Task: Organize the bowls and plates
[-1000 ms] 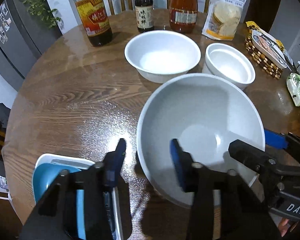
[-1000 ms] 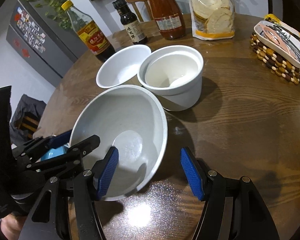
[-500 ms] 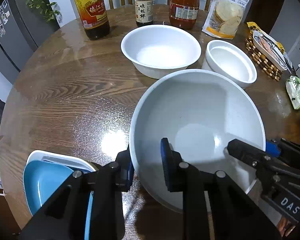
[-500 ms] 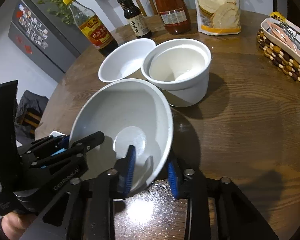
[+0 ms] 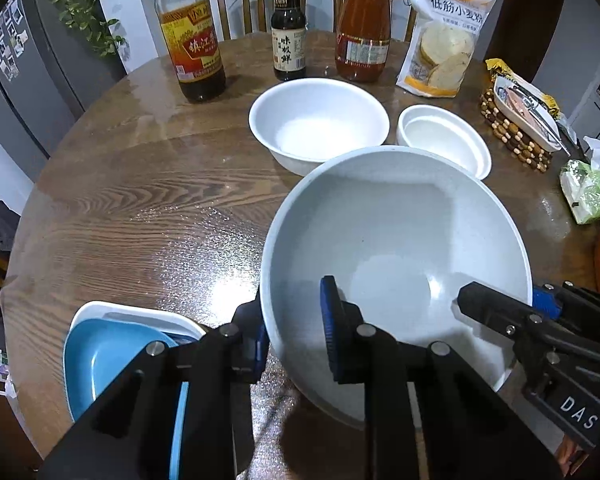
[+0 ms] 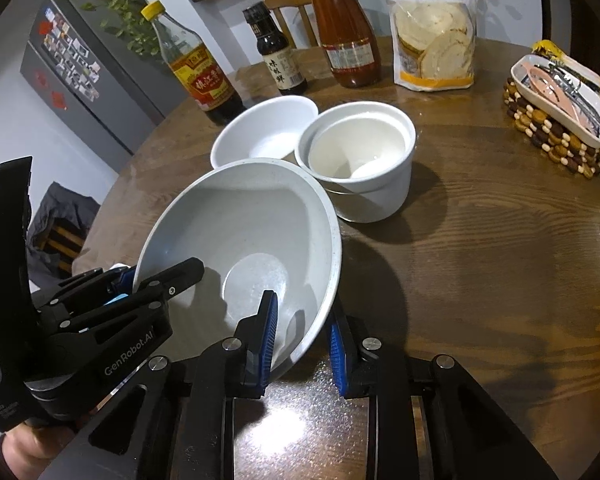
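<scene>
Both grippers, left gripper (image 5: 296, 328) and right gripper (image 6: 302, 334), are pinching the tilted grey bowl's (image 5: 396, 248) opposite rims; uneven lifting risks it slipping onto the far white bowls (image 6: 354, 150).

your left claw (image 5: 296, 336) is matte black plastic, angular linkage arms, round silver screw heads at the pivots, blue ribbed pads on the inner faces of the fingers (image 5: 330, 328). its body in the right wrist view carries pale "genrobot.ai" lettering, smaller print lower down too small to read, small silver screws along the arms. your right claw (image 6: 302, 338) is the same build: black arms, silver pivot screws, blue pads on the fingers (image 6: 269, 336). in the left wrist view its side shows white "das" letters and a blue pad tip. bare skin of your left hand (image 6: 24, 450) shows under the left claw body.
</scene>
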Demonstrator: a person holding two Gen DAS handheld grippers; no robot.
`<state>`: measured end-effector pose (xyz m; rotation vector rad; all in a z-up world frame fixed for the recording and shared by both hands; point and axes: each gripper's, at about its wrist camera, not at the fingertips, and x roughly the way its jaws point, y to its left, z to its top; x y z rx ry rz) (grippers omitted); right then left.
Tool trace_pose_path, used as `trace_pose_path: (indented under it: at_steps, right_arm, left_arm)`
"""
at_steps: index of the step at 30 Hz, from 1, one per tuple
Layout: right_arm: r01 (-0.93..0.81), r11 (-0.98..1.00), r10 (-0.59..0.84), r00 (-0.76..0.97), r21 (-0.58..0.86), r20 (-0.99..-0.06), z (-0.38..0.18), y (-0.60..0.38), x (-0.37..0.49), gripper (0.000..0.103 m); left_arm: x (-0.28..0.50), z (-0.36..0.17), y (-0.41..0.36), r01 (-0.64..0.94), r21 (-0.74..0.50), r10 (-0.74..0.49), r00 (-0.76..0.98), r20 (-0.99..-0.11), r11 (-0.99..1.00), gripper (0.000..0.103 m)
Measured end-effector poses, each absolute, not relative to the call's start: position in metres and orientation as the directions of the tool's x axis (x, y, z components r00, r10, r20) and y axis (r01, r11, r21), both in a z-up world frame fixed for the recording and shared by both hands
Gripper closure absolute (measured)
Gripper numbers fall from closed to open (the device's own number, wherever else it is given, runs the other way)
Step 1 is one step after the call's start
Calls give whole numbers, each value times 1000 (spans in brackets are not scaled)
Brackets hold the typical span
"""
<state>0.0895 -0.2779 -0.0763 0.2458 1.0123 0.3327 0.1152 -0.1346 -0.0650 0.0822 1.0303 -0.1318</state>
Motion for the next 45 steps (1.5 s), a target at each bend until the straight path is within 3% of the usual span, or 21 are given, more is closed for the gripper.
trace_pose_path:
  at_steps: [45]
  right_arm:
    - [-268, 915, 399, 495, 302, -772, -43, -184, 52, 76]
  left_arm:
    - [63, -26, -43, 66, -22, -57, 606, -793, 998, 81]
